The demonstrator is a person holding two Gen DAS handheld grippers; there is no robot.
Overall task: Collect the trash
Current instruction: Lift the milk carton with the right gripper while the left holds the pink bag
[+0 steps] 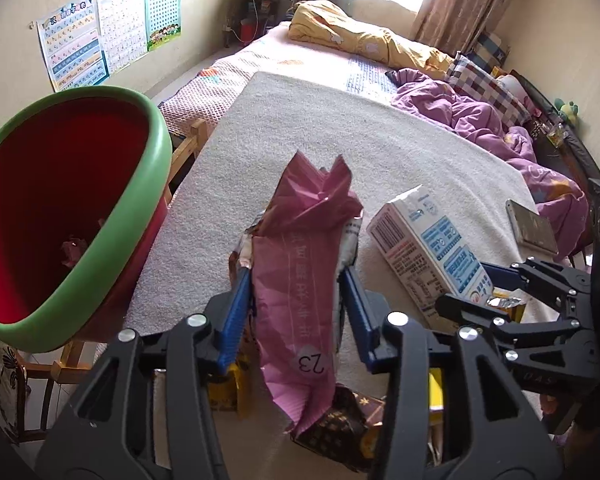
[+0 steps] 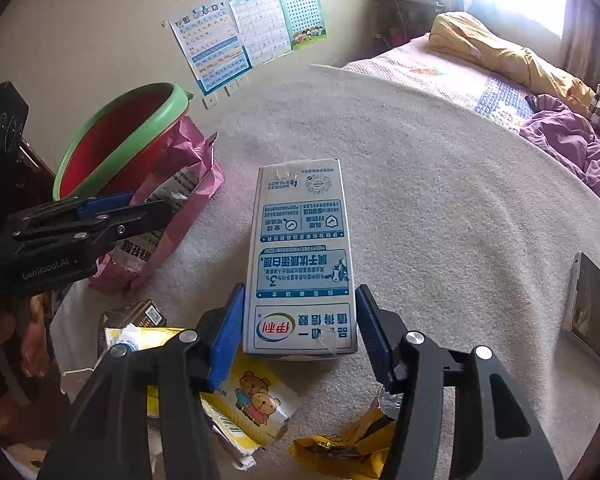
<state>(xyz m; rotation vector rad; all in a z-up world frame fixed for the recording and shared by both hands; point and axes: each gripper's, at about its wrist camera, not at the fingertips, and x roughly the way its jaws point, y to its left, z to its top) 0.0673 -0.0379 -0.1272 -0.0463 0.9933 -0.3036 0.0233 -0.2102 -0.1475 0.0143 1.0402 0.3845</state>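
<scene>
While your left gripper (image 1: 296,276) holds the pink wrapper (image 1: 300,264) in its jaws, your right gripper (image 2: 300,320) straddles the milk carton (image 2: 302,256), jaws wide, bin (image 1: 72,216) to the left.

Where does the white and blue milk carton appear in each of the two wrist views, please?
Left wrist view: the milk carton lies right of centre, beside the pink bag.
Right wrist view: it lies at centre, between the right claw fingers.
Shared landmark: the green-rimmed red bin at left.
</scene>
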